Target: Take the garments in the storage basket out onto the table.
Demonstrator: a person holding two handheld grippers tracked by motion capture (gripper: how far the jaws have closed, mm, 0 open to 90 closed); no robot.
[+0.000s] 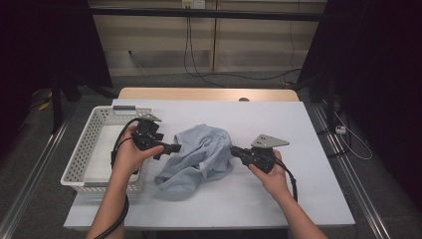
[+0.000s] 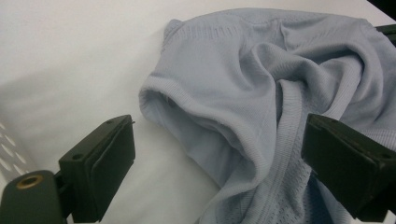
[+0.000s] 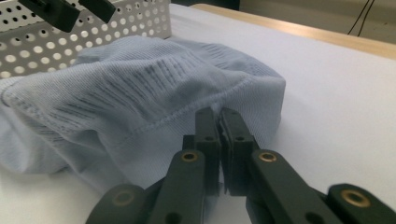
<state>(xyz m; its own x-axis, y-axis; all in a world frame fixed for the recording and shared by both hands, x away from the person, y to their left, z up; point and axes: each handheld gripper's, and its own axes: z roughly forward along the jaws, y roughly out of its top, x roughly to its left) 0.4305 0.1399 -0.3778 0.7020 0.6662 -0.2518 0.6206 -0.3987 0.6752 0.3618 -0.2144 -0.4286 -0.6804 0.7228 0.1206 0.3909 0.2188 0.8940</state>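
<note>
Basket's (image 1: 87, 149) near corner behind the left forearm.

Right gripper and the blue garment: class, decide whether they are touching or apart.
Touching. In the right gripper view, the right gripper is shut on the stitched hem of the blue garment, with fabric pinched between its pads.

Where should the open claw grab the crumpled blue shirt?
Probably the ribbed hem of the blue shirt, which stands up in a raised fold between the left claw's open jaws. Come from the basket side, closing across that ridge.
</note>
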